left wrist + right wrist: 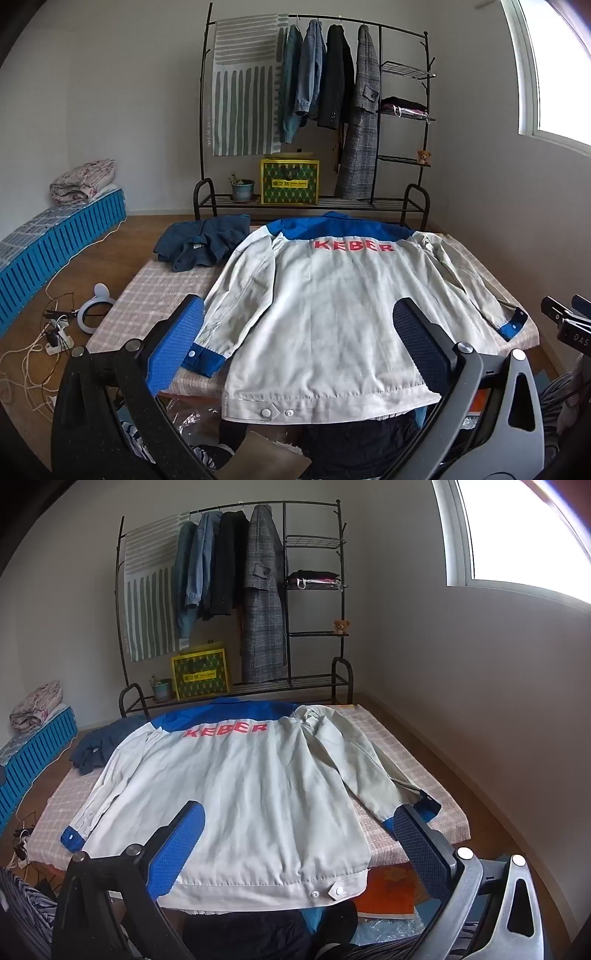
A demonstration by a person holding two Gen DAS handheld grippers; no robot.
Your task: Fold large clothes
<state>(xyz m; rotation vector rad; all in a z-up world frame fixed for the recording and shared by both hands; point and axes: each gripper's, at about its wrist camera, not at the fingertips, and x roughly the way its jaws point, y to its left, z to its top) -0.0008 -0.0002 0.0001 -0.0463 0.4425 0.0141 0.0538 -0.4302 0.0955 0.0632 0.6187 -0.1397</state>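
Left wrist view shows one left gripper point(299, 328) with jaws spread wide and empty, hovering over the hem half of one white work jacket point(325, 314) lying back-up on the checked mattress point(147, 295). One right gripper point(299, 819), equally spread and empty, hangs over the jacket's hem near its right cuff. Farther off lie one dark blue garment point(199, 243) and one clothes rack point(314, 110) holding four hung coats.

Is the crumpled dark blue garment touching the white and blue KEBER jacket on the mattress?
Cannot tell. In the left wrist view the dark blue garment lies right against the white and blue KEBER jacket sleeve edge, but neither view plainly shows a contact or a gap.
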